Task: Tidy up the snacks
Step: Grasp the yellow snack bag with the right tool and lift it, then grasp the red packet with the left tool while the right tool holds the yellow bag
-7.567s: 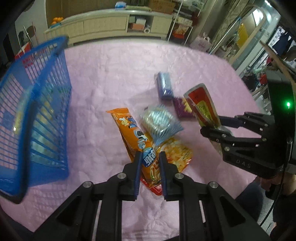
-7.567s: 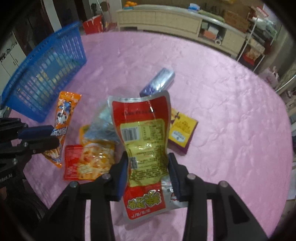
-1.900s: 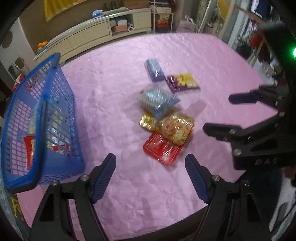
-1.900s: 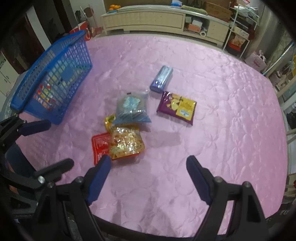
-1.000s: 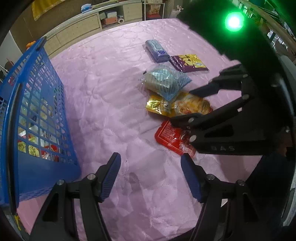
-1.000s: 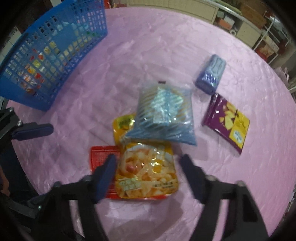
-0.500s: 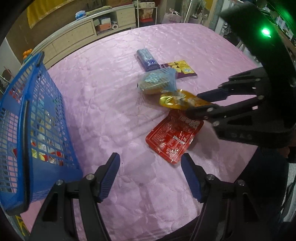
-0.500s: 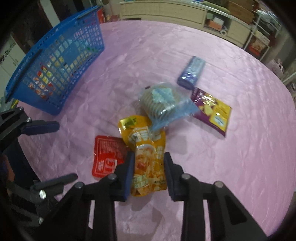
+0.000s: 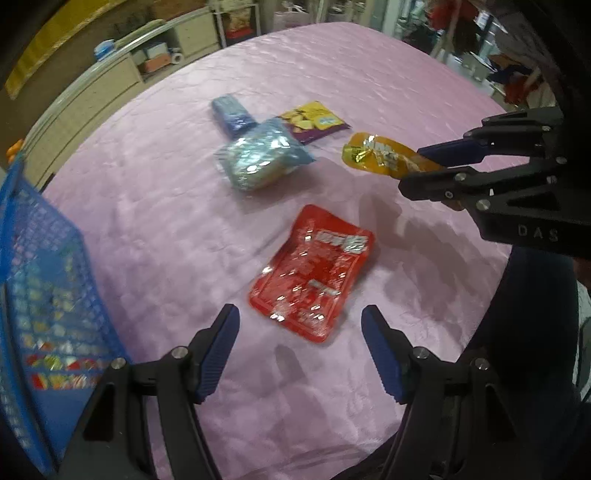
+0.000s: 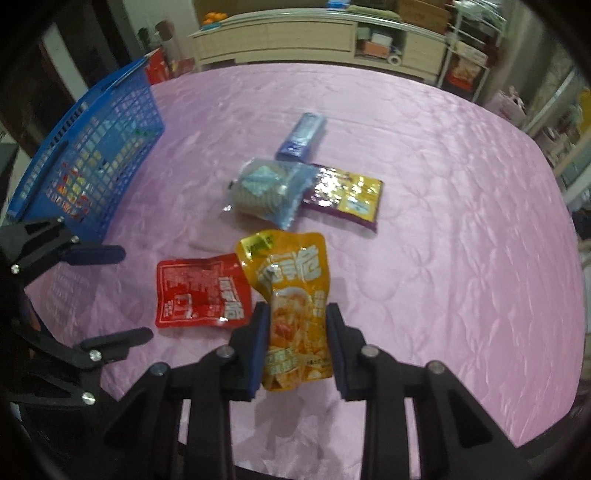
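Note:
My right gripper is shut on a yellow snack pouch and holds it above the pink tablecloth; it also shows in the left wrist view. My left gripper is open and empty, hovering just short of a red snack pouch that lies flat on the cloth; this pouch also shows in the right wrist view. A clear bluish bag, a purple-and-yellow packet and a blue pack lie further back.
A blue mesh basket holding several snacks stands at the left table edge; it also shows in the right wrist view. The pink quilted cloth covers a round table. A cream sideboard stands behind it.
My right gripper has lifted the yellow pouch off the red one and drawn it right and up. My left gripper has moved closer to the red pouch, still open.

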Tool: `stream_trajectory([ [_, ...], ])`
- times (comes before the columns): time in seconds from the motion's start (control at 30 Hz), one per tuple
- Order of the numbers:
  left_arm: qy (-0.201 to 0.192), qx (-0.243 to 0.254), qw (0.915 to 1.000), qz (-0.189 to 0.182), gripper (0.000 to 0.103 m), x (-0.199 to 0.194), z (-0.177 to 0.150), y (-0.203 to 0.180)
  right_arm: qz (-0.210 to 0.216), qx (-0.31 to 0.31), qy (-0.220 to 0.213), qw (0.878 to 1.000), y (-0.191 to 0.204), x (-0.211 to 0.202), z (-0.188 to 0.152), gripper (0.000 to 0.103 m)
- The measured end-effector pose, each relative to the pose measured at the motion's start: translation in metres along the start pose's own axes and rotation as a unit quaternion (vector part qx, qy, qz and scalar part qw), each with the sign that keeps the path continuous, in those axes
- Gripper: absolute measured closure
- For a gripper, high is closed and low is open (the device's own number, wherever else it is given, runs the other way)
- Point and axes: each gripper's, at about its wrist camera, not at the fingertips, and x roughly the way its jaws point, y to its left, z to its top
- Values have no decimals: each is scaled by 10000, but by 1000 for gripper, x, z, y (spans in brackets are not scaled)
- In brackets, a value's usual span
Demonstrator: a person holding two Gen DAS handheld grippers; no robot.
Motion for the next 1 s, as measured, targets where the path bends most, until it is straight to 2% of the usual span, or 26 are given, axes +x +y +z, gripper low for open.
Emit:
stream_trajectory([
  [0.2,170,363,9992,-32,36,20,11,-9,-261,210,-71,9994,-4,1,-11,68],
  [0.47,363,717,9967,-73,36,49,27,-14,-169,648,68,9977,-12,17,-17,68],
  [0.57,335,734,9966,-172,36,54,33,-13,-122,748,102,9971,-13,22,-19,68],
  [0.8,266,414,9977,-467,37,50,33,3,84,919,69,9957,-19,22,-19,68],
  [0.93,267,610,9976,-193,46,50,29,-7,58,915,44,9958,-19,20,-21,68],
  [0.97,290,579,9975,-284,48,48,26,-9,61,913,40,9958,-18,20,-21,68],
  [1.0,314,494,9973,-438,55,47,26,-6,80,918,49,9957,-17,21,-22,68],
])
